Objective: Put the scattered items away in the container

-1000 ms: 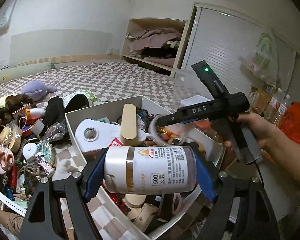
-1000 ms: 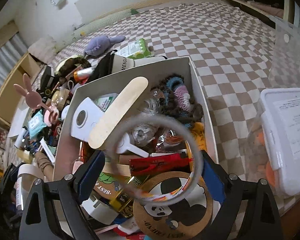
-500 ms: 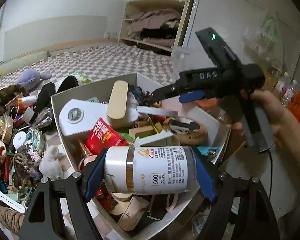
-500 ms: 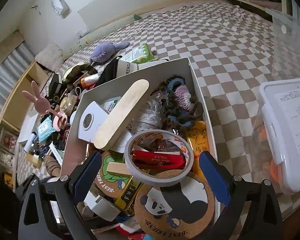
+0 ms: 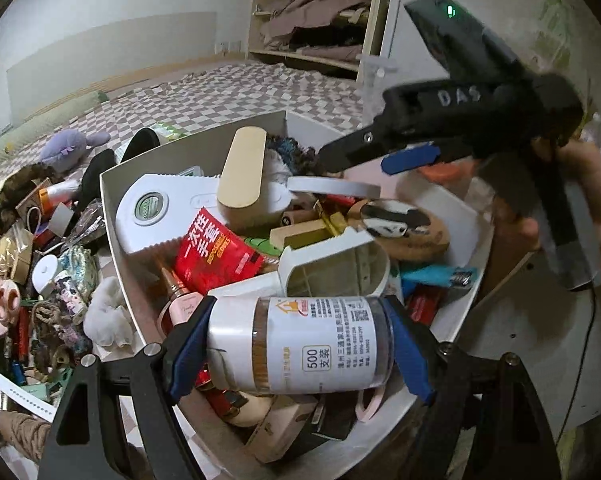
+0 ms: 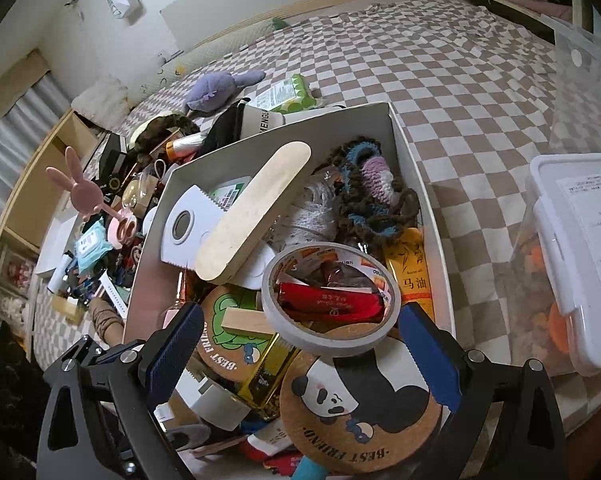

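Tape roll (image 6: 330, 296) just dropped from my right gripper (image 6: 306, 354), now spread empty; left gripper (image 5: 300, 344) clamps the jar (image 5: 300, 344) — lower into the box (image 5: 108, 204) before releasing.

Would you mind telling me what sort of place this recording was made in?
Most likely a bedroom in a home. The box of odds and ends sits on a bed with a checkered cover, a purple plush toy lies on it, and an open wardrobe shelf holds piled clothes.
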Demonstrator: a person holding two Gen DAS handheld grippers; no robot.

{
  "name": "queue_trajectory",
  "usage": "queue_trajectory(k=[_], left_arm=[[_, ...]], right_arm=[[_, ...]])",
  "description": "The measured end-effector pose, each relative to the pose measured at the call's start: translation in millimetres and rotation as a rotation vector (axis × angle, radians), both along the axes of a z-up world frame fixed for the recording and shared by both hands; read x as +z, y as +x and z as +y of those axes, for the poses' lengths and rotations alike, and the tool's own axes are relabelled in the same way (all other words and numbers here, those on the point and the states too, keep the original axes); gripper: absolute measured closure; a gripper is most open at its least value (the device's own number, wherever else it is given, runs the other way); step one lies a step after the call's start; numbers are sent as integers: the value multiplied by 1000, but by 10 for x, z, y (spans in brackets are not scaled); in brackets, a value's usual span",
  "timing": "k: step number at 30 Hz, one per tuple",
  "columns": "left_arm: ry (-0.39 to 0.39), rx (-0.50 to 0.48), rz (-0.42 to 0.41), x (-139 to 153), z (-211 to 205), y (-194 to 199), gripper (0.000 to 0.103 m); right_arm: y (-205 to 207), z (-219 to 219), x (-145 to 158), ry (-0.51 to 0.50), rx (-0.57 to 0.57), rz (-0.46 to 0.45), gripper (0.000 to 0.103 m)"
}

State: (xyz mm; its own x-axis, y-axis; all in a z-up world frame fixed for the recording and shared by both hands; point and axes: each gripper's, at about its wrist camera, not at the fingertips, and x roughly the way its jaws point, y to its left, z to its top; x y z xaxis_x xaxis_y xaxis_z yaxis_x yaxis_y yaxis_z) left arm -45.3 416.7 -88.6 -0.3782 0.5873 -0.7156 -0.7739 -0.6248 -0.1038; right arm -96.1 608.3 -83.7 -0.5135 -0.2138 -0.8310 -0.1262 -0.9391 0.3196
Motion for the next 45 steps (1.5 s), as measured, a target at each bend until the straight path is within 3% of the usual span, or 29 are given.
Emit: queue_trajectory(k=[3, 12, 18, 23, 25, 27, 34, 45], left_arm=[[-6, 22, 17, 9, -3, 4, 10], [31, 20, -17, 70, -80, -9, 10], [37, 23, 5, 161, -127, 39, 10], [74, 37, -3, 276, -246, 61, 9], [81, 54, 21, 338, -307, 84, 8], [94, 72, 50, 406, -376, 114, 0], [139, 86, 119, 641, -621, 251, 0], [161, 104, 167, 859, -998, 429, 0]], right_arm=[[7, -31, 16, 6, 5, -1, 5], [27, -111, 93, 5, 23, 12, 5], [36, -177, 130, 20, 26, -1, 5], [100, -246, 303, 39, 24, 18, 5], [147, -291, 417, 52, 22, 38, 5], [203, -340, 529, 62, 17, 65, 5], [402, -551, 824, 105, -3, 181, 0], [823, -897, 953, 192, -79, 303, 0]])
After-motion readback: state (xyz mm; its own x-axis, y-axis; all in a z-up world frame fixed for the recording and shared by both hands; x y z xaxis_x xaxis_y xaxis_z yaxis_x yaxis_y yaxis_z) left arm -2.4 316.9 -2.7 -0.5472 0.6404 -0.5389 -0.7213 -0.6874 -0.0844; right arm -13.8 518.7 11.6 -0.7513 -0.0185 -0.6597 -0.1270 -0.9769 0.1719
